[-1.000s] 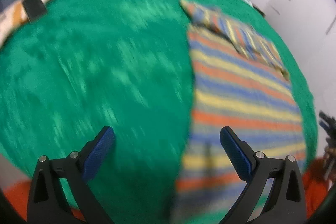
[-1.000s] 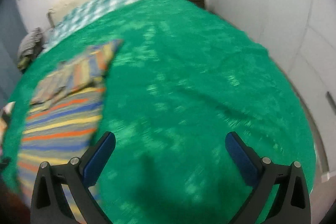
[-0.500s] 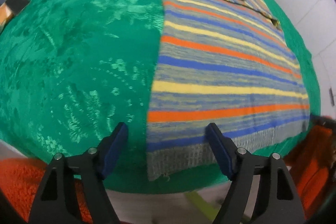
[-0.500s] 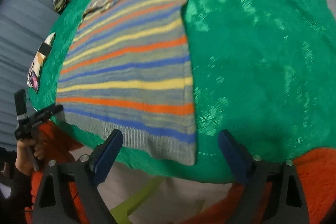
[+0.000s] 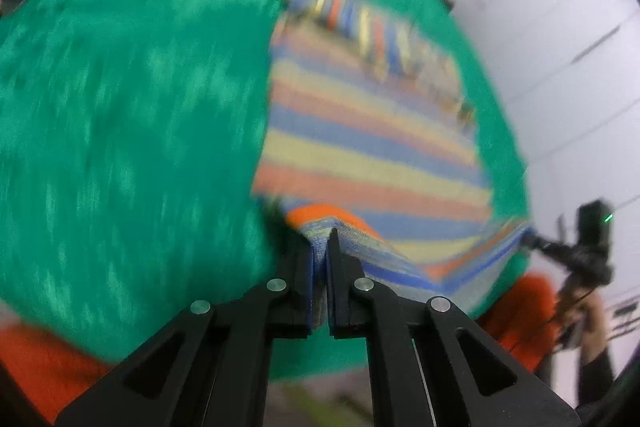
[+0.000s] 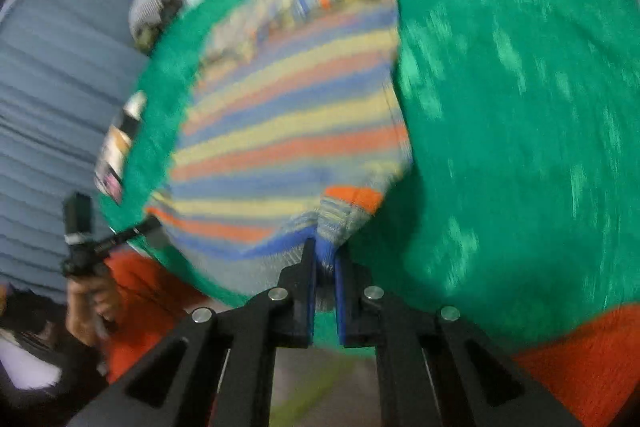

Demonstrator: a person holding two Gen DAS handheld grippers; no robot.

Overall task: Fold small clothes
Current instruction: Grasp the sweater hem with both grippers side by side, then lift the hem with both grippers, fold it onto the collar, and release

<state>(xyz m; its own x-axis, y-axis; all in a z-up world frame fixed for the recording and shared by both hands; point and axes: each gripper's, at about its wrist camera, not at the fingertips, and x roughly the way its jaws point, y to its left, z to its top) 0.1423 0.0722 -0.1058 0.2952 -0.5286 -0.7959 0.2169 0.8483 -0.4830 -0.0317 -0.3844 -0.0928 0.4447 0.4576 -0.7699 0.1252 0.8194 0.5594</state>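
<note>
Both hand-held grippers, left hand-held gripper (image 5: pixel 320 247) and right hand-held gripper (image 6: pixel 325 255), clamp the striped sweater's (image 5: pixel 360 131) hem corners; next, likely carrying the hem ahead toward its collar.

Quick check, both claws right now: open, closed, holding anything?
Left claw: closed on the near hem corner of the striped sweater.
Right claw: closed on the sweater's other near hem corner.
</note>
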